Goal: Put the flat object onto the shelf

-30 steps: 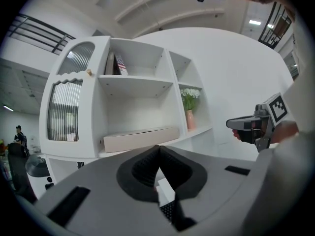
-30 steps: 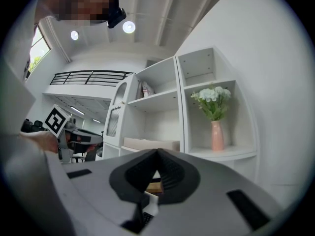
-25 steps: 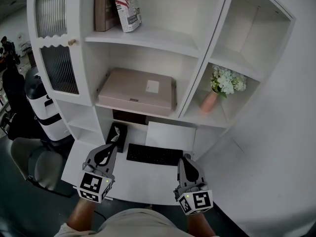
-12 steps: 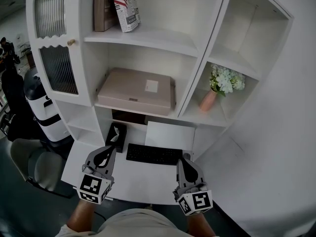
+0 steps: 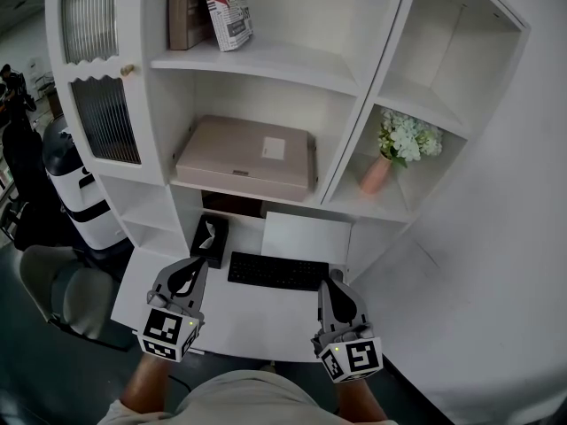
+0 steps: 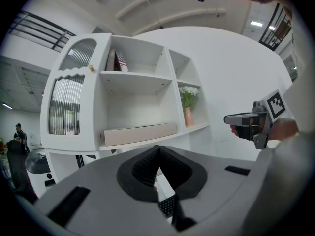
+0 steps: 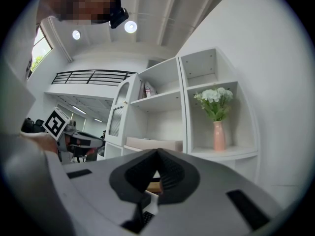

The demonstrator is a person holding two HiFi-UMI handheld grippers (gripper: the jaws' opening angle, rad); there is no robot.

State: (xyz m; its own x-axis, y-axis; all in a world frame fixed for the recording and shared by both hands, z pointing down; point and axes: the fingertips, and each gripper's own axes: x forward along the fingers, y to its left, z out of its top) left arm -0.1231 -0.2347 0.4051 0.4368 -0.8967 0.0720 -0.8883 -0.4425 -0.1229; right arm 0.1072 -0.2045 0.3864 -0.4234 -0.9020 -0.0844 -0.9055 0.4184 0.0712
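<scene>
White shelf unit (image 5: 354,87) against a white wall, w/ a white desk (image 5: 257,321) at its foot. The flat beige box (image 5: 246,156) lies flat on the mid shelf of the wide bay. It fills most of the width and has a white label on top. No gripper touches it.

Shelf above: brown books (image 5: 184,11) stand upright, & a newsprint-pattern box (image 5: 227,7) w/ a flag print leans just beside them. In the narrow bay to the right, a pink vase (image 5: 376,177) w/ white flowers (image 5: 406,140) stands upright. On the unit's left side is a ribbed-glass door (image 5: 104,122), closed, w/ a small round knob (image 5: 128,70).

On the desk is a black keyboard (image 5: 277,271). A black tissue box (image 5: 210,235) sits just beside its far-left corner, and a white flat panel (image 5: 306,237) lies behind it, under the mid shelf.

Both grippers hang low over the desk's near edge, well apart, pointing level toward the unit.
- **Left gripper** (image 5: 197,266): jaws clenched, pads meeting at the tips, nothing btwn them.
- **Right gripper** (image 5: 333,282): same, jaws pressed together, nothing in them.

Both are well short of the box. In the head view the keyboard sits just beyond and btwn the two tips.

Left of the unit are a grey chair (image 5: 62,295) near the desk corner & a black-and-white bin-like thing (image 5: 75,184); can't tell what it is. In the far-left bkgd is a person (image 5: 11,82), small & dim.
</scene>
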